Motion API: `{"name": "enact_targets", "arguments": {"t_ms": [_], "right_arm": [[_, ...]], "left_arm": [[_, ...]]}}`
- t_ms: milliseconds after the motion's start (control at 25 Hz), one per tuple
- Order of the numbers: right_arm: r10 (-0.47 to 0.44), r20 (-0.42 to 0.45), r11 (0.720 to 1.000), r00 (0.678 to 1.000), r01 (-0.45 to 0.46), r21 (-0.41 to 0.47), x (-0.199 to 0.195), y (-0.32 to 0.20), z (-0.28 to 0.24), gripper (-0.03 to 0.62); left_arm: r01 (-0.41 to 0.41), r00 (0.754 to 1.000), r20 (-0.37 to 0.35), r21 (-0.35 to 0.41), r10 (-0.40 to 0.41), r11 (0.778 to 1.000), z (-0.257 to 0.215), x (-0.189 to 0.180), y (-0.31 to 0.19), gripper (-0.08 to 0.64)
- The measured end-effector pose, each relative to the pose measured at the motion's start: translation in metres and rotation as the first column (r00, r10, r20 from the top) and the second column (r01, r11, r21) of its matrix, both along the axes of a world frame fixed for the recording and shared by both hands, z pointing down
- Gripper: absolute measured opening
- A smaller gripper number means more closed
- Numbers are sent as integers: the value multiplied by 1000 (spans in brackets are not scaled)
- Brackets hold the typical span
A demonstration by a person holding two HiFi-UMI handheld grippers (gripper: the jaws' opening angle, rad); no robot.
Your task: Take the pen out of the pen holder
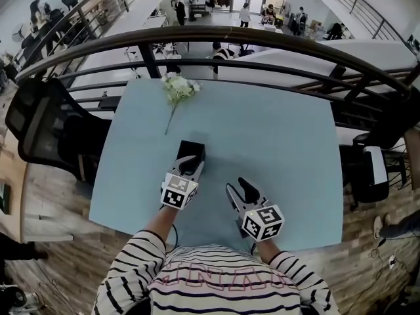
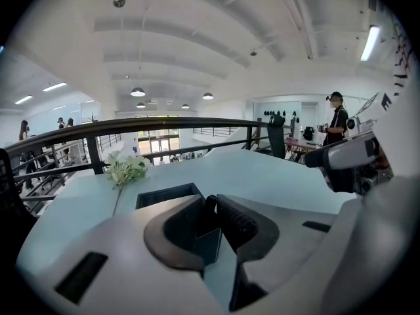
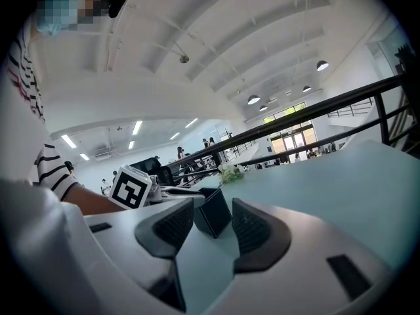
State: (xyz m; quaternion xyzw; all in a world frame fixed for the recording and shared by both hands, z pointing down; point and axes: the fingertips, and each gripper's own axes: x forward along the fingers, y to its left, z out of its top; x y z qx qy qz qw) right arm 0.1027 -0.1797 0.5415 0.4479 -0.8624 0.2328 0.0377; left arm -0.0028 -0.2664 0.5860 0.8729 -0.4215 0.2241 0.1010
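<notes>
Head view: pale blue table (image 1: 262, 130) with a dark railing (image 1: 262, 41) along its far edge. White flower (image 1: 177, 87) lies at the far side, stem pointing toward the near side. Black square pen holder (image 1: 193, 148) stands upright near the table's middle, well apart from the flower. Left gripper (image 1: 189, 167) reaches to the holder's near edge, jaw tips over it. Right gripper (image 1: 239, 190) sits just right of it, close to the holder but not touching, above the near part of the table. Striped sleeves (image 1: 131, 268) at the bottom edge. Pen itself not visible from here

Left gripper view: jaws drawn in tight, clenched on a slim dark pen (image 2: 209, 207) that stands upright between the pads. The holder's open top shows just behind the left jaw and a dark wall of it shows below the pen, so the pen is at the holder's near corner; how far it still sits inside, cannot tell. Flower beyond at left

Right gripper view: jaws released, wide apart, gripping nothing. The holder shows in the gap, beyond the pads, with the left gripper at its left and the flower farther back
</notes>
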Motion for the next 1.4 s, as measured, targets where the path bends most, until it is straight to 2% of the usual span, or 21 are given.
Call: {"name": "enact_targets", "arguments": {"t_ms": [400,840,1400], "right_arm": [[17,0,1000,1000,-17,-7,4,0,2,192],[-4,4,1000,1000,4,10,-2,-1,-4,192],[-83,11,995,996,83,47,-26,-4,-17,191]], "left_arm": [[6,1000,9,40,-7,999,-5,-1,-2,57],[48,996,-76,105,-40,993,-40,-9,2,54],[143,975,-201,264,-91,954,-123,-37,32,54]]}}
